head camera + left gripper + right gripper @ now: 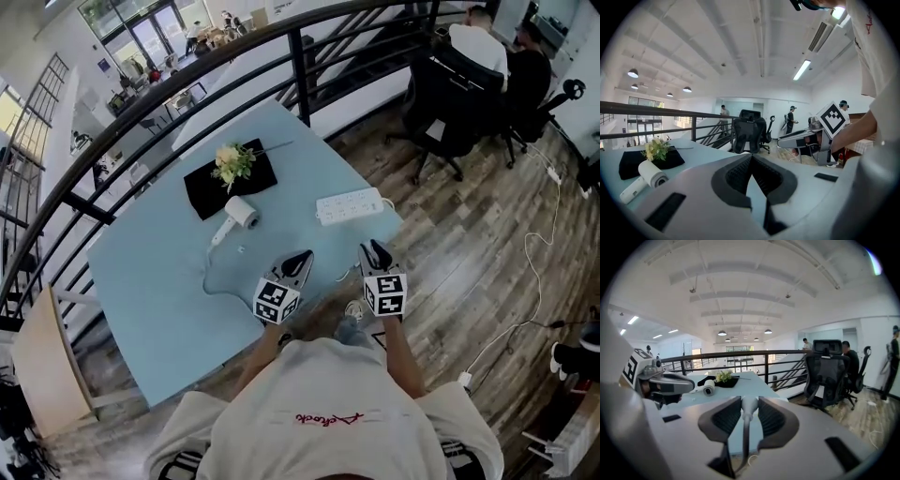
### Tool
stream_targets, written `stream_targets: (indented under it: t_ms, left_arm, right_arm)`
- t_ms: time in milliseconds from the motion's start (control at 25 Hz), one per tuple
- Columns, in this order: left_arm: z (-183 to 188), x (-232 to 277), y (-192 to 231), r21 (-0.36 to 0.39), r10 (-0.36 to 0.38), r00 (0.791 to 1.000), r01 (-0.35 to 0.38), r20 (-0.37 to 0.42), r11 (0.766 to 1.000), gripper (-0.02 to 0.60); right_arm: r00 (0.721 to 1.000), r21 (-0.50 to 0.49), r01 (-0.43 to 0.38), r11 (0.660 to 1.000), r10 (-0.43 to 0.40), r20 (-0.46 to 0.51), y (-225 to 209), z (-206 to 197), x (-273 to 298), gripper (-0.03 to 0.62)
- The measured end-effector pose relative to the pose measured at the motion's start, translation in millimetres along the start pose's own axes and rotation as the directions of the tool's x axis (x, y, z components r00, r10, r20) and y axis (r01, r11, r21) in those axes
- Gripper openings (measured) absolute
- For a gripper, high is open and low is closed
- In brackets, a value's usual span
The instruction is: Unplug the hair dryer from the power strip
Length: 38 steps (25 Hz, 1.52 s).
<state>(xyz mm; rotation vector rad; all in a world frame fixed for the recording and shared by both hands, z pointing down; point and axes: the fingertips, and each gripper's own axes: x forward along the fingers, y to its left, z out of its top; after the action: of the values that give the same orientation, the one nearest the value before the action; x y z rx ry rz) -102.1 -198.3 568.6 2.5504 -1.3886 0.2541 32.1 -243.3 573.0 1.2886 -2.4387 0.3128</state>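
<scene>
Since the right gripper (749, 401) is clamped on the hair dryer's white plug (749, 409), w/ the cord (744, 441) hanging down between its jaws, the main risk is the cord itself. If the hand pulls further from the table (159, 281), slack could run out and the cord would probably drag the hair dryer (240, 216) across the top, maybe toward the near edge. The grip looks narrow, on the plug's body only, so a tug or twist could slip it out and drop it off the table edge to the floor. The cord loop on the table could also snag the left gripper (302, 255), which is closed tight w/ nothing in it and sits just beside the right one.

Layout: the plug is in the right gripper's jaws, over the table's near edge and clear of the power strip (349, 205). The strip lies flat on the table, beyond the right gripper's tips, near but not touching. The dryer lies on its side further left, well apart from both grippers, next to the black cloth (211, 192) w/ the flowers (232, 161).
</scene>
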Motion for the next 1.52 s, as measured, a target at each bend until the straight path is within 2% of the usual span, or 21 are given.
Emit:
stream_targets:
  t_ms: [400, 680, 1160, 1520]
  left_arm:
    - [-21.5, -85.6, -43.6, 0.044, -0.069, 0.998, 0.069, 0.012, 0.997, 0.009]
    - [-26.1, -107.6, -65.0, 0.069, -0.106, 0.994, 0.103, 0.036, 0.992, 0.009]
    - [-21.5, -118.9, -112.1, 0.097, -0.095, 0.995, 0.091, 0.037, 0.991, 0.009]
    - [-20.6, -136.9, -172.5, 0.124, -0.059, 0.998, 0.055, 0.03, 0.991, 0.009]
  right_arm:
    - [0.997, 0.016, 0.076, 0.997, -0.077, 0.021, 67.3, -23.4, -84.2, 0.124]
    - [0.995, 0.026, 0.099, 0.995, -0.1, 0.022, 89.4, -43.1, -120.9, 0.124]
    - [0.995, 0.021, 0.066, 0.998, -0.067, 0.068, 87.9, -46.0, -168.2, 0.124]
    - [0.995, 0.024, 0.029, 0.999, -0.031, 0.094, 78.7, -64.9, -224.0, 0.124]
